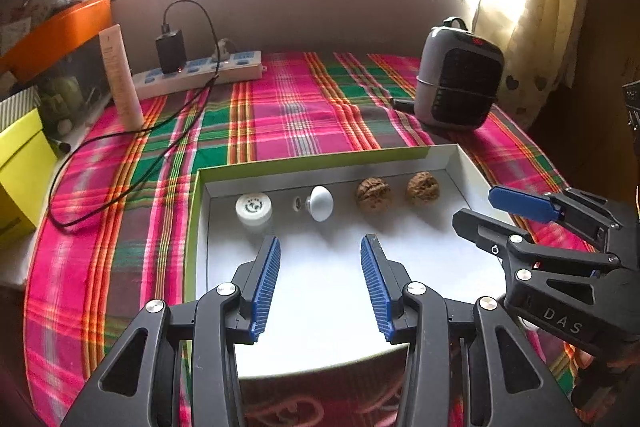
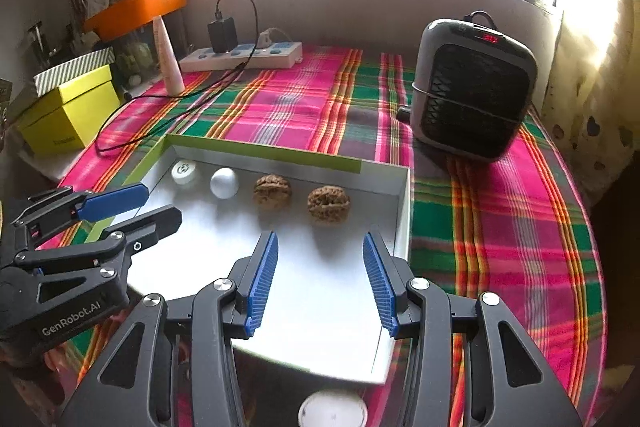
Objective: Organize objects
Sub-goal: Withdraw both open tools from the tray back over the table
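A shallow white box lid with a green rim (image 1: 200,227) (image 2: 402,211) lies on the plaid cloth. Along its far wall sit a white round cap (image 1: 253,207) (image 2: 184,171), a white knob (image 1: 321,203) (image 2: 224,183) and two walnuts (image 1: 374,194) (image 1: 423,188) (image 2: 272,190) (image 2: 328,203). My left gripper (image 1: 320,243) is open and empty over the lid's near half; it also shows in the right wrist view (image 2: 160,205). My right gripper (image 2: 320,239) is open and empty behind the right walnut; it shows in the left wrist view (image 1: 478,205).
A grey heater (image 1: 458,79) (image 2: 474,89) stands at the back right. A power strip with a charger and black cable (image 1: 200,73) (image 2: 244,57), a pink tube (image 1: 122,77) (image 2: 168,61) and a yellow box (image 1: 20,167) (image 2: 72,115) are at the left. A white round object (image 2: 332,411) lies near the front edge.
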`<state>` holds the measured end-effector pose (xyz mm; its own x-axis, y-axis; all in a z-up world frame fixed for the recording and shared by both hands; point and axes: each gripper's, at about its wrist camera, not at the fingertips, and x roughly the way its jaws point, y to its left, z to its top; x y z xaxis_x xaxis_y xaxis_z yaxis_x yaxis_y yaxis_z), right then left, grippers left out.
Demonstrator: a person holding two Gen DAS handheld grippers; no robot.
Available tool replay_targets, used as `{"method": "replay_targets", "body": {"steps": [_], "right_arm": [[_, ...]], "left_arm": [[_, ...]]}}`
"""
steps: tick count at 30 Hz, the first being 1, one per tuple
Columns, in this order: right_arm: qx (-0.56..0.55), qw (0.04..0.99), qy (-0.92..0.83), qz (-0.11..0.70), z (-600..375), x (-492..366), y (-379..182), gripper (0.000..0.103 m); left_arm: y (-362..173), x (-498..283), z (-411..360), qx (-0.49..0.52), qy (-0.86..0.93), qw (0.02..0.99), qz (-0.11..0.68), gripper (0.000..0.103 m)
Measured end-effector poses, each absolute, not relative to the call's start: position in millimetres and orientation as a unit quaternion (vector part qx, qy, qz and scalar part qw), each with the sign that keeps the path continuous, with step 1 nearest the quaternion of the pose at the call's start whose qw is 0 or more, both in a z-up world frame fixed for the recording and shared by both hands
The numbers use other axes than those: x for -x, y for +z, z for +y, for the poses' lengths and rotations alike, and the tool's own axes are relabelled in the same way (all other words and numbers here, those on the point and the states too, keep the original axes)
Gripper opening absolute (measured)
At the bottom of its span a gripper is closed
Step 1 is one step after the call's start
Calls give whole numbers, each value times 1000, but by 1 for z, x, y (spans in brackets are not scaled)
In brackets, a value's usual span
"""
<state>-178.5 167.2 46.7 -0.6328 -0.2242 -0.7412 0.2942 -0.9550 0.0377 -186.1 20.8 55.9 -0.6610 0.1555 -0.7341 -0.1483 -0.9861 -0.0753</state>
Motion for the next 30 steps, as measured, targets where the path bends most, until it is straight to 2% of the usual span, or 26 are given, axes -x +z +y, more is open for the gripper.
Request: {"method": "replay_targets", "body": {"steps": [30], "right_arm": [[-373, 152, -915, 28, 184, 98, 44, 46]], "left_arm": [[47, 106, -19, 393, 915, 74, -41, 43]]}}
